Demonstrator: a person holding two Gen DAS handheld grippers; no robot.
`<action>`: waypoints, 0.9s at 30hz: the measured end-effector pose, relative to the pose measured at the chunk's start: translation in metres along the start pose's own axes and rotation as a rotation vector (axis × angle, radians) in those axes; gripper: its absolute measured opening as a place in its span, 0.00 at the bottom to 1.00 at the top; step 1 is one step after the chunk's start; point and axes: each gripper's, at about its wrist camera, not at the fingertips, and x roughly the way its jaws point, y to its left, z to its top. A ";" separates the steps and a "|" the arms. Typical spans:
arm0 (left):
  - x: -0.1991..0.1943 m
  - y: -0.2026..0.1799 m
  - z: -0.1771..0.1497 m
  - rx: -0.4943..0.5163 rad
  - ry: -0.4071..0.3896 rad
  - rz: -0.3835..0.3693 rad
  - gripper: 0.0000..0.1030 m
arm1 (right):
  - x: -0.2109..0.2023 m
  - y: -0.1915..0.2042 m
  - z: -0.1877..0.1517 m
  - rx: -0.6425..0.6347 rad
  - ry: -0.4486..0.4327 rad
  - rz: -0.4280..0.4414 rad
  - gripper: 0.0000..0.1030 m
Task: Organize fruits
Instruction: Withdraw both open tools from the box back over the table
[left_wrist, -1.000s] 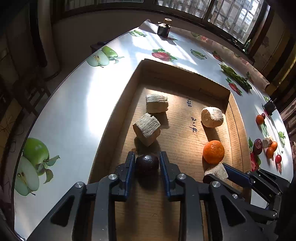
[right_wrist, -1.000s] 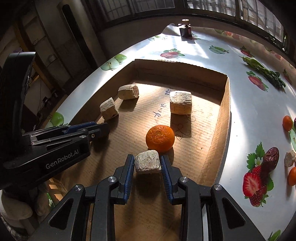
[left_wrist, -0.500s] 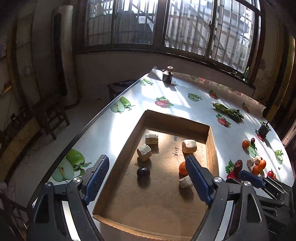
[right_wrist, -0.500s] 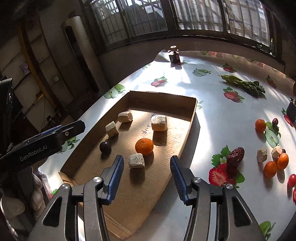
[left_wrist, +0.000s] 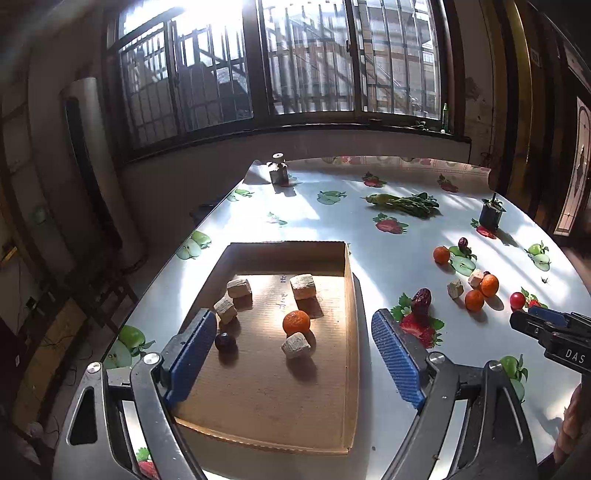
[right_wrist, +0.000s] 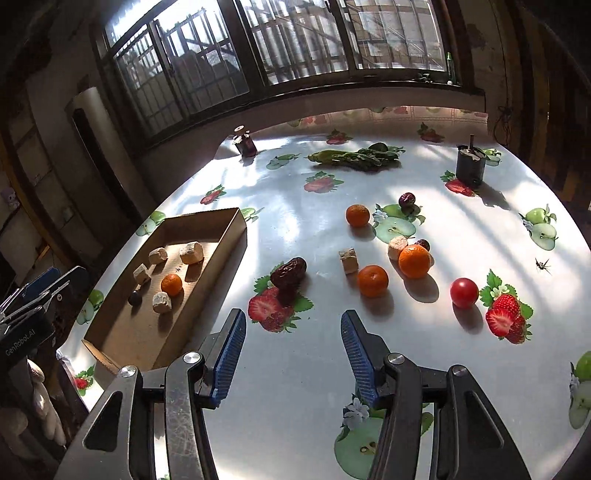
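orange tangerine (left_wrist: 296, 321), brown box (left_wrist: 352, 332), fruit-print tablecloth (right_wrist: 314, 369)

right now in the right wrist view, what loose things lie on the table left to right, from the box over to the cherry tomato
cardboard box → dried date → beige cube → orange → larger orange → cherry tomato
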 end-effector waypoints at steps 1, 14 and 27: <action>0.001 -0.003 0.000 0.003 0.008 -0.010 0.83 | -0.005 -0.013 -0.002 0.017 -0.003 -0.013 0.56; 0.034 -0.066 -0.013 0.040 0.163 -0.223 0.83 | -0.027 -0.150 0.005 0.237 -0.007 -0.192 0.56; 0.069 -0.132 -0.002 0.081 0.211 -0.362 0.65 | 0.066 -0.132 0.022 0.128 0.101 -0.178 0.55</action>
